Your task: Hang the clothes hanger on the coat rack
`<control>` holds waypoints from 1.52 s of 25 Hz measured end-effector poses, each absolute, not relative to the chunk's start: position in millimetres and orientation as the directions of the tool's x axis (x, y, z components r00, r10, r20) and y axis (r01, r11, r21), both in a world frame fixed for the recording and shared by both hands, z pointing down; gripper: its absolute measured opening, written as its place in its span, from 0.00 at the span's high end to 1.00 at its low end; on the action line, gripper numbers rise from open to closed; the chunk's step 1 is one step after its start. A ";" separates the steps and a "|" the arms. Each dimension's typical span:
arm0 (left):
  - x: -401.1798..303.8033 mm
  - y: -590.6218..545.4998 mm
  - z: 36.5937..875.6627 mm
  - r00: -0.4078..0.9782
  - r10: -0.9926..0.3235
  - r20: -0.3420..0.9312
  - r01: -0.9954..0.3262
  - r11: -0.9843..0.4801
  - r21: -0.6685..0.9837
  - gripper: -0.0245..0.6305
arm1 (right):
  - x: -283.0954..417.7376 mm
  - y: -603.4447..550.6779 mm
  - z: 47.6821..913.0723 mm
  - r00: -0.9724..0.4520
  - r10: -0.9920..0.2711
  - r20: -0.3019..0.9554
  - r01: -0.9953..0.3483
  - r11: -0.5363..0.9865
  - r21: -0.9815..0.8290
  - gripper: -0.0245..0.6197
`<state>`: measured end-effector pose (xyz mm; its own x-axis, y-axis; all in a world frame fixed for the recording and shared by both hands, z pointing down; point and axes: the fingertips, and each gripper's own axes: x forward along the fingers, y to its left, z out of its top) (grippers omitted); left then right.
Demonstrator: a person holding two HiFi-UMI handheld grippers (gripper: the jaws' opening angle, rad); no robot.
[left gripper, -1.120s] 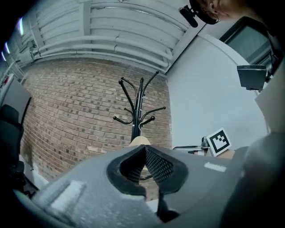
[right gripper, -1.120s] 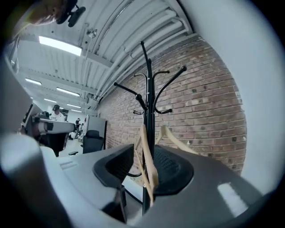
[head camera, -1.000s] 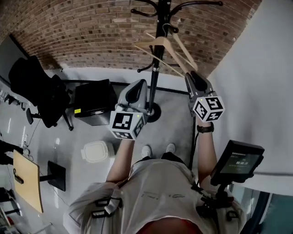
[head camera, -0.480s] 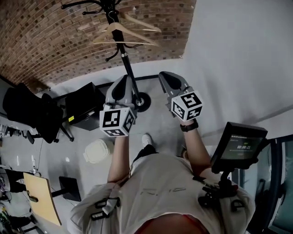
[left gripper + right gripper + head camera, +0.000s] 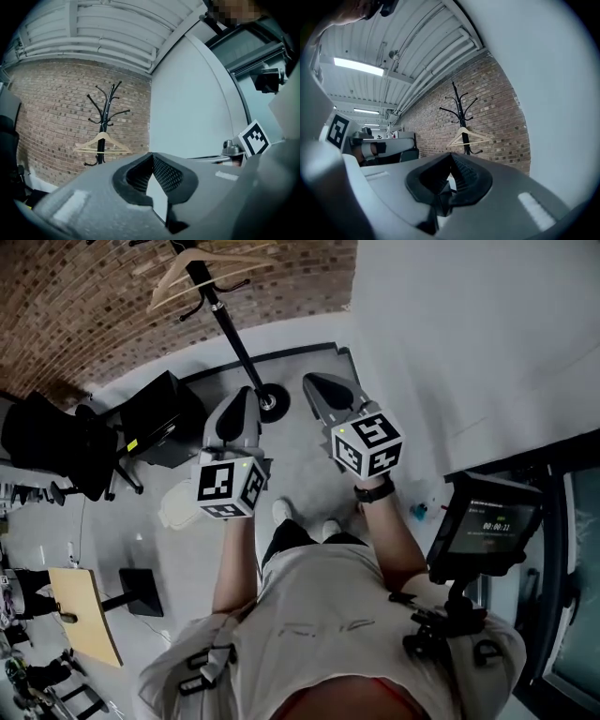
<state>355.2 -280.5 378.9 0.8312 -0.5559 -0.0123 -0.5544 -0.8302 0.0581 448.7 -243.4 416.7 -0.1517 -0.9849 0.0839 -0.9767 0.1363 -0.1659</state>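
The wooden clothes hanger already hangs on the black coat rack against the brick wall. Its bar is level and runs along the wall, ahead of and above both sets of jaws and well apart from them. The left gripper and right gripper are both clenched on nothing. Only the head view shows the rack's base on the floor, seemingly nearer the left gripper. Only the gripper views show the jaw tips meeting.
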 end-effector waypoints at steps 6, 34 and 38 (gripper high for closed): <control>358.3 -282.3 368.7 0.844 -0.534 -0.038 -0.532 -0.845 0.053 0.96 | 447.5 -244.6 385.8 -0.073 -0.997 -0.022 -0.991 0.075 -0.107 0.95; 311.9 -324.7 343.8 0.867 -0.487 -0.104 -0.482 -0.873 0.070 0.96 | 372.5 -296.8 364.7 -0.051 -0.998 -0.035 -0.999 0.050 0.019 0.95; 308.6 -326.5 345.8 0.871 -0.480 -0.105 -0.475 -0.877 0.070 0.96 | 369.2 -297.7 368.2 -0.042 -0.998 -0.035 -0.999 0.042 0.022 0.95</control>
<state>308.6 -326.5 345.8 0.8708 -0.4802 -0.1055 -0.4751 -0.8771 0.0703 369.2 -297.7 368.2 -0.0424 -0.9985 -0.0350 -0.9989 0.0416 0.0217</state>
